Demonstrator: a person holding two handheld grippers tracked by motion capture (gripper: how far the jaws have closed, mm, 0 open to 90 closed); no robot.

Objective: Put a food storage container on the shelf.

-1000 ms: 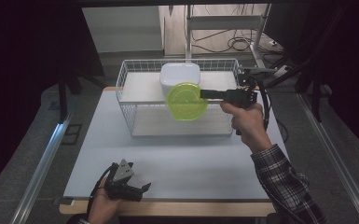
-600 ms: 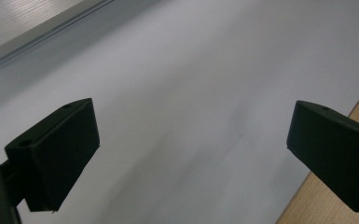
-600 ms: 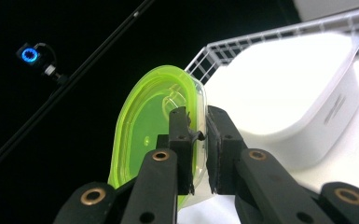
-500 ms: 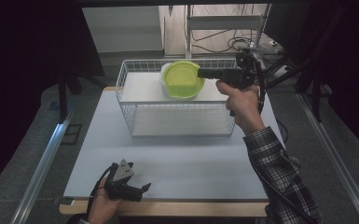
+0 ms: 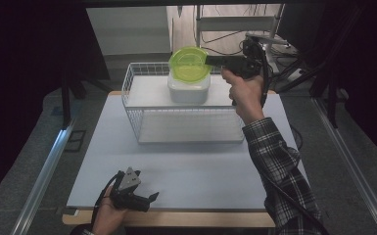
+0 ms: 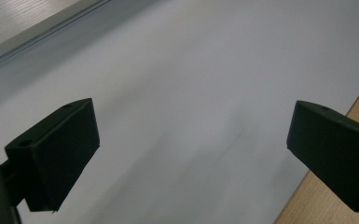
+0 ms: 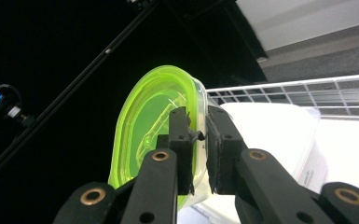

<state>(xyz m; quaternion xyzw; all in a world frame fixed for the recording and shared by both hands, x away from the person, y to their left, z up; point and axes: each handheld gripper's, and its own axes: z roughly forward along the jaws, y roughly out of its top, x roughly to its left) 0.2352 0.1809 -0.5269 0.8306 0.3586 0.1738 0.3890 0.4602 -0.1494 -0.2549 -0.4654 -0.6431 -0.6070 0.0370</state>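
My right gripper is shut on the rim of a translucent green lid, held tilted in the air above a white container that sits inside a white wire basket. In the right gripper view the green lid stands on edge, its rim pinched between the fingers, with the white container behind. My left gripper rests in a hand near the table's front edge, open, with bare white table between its fingers.
The wire basket occupies the far middle of the white table top. Metal rails run along both sides of the table. A shelf with cables stands behind the basket.
My right gripper has carried the green lid up and toward the far side, from inside the basket to above the white container. The left gripper has stayed put.
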